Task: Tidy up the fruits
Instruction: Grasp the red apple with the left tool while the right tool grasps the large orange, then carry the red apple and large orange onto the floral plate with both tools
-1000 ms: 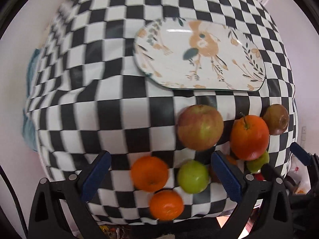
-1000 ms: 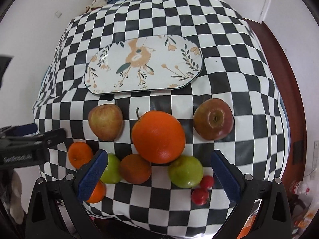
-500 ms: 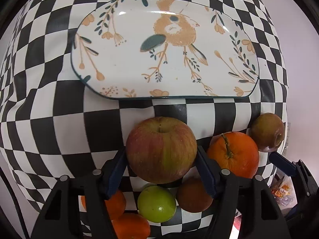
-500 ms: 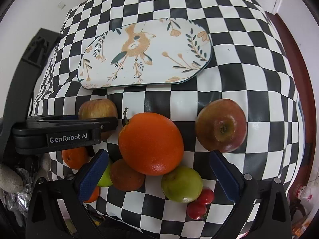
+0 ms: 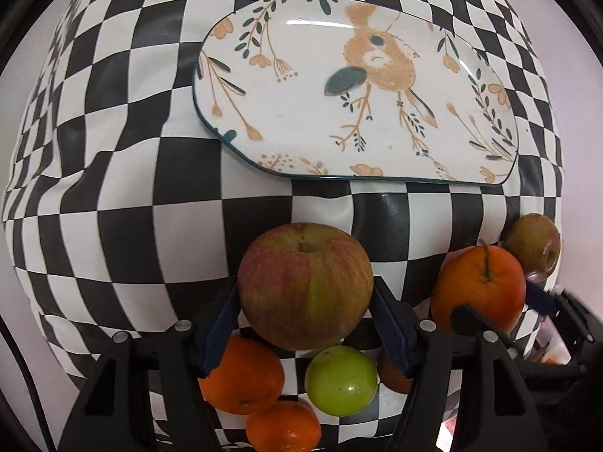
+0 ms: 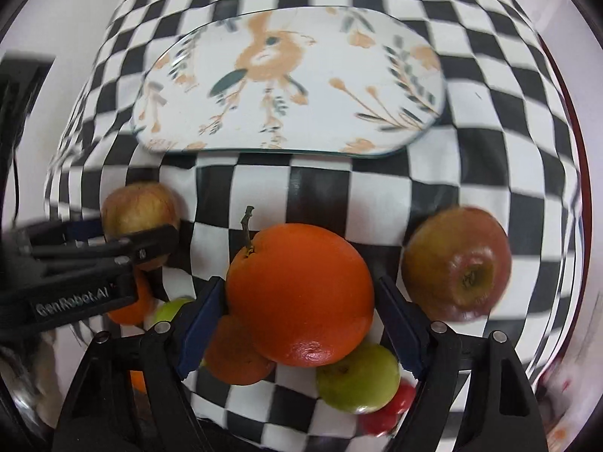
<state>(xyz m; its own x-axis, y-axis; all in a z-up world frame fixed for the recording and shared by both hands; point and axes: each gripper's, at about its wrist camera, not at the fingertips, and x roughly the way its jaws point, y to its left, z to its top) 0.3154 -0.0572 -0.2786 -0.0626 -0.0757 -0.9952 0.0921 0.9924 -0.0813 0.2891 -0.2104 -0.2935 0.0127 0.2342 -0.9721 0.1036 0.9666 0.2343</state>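
My left gripper (image 5: 304, 286) points straight down, its blue pads pressed on both sides of a red-green apple (image 5: 301, 263); its jaws are opening by a hair, with the apple still between them. In the right wrist view the same apple (image 6: 139, 207) shows in that gripper's black fingers (image 6: 143, 252). My right gripper (image 6: 300, 282) is closing around a large stemmed orange (image 6: 301, 293). The left pad touches the orange and the right pad stands a sliver off it. A white floral plate (image 5: 301, 75) lies beyond the fruit, bare.
On the black-and-white checked cloth (image 6: 490, 132), a darker red apple (image 6: 456, 260) lies right of the orange. Green fruits (image 6: 358, 376), small oranges (image 5: 241, 376) and small red fruits (image 6: 392, 410) crowd the near edge. The table edge drops off at right.
My left gripper came down and shut on the apple, having been open over the small fruits. My right gripper sank over the large orange and its jaws narrowed from wide open.
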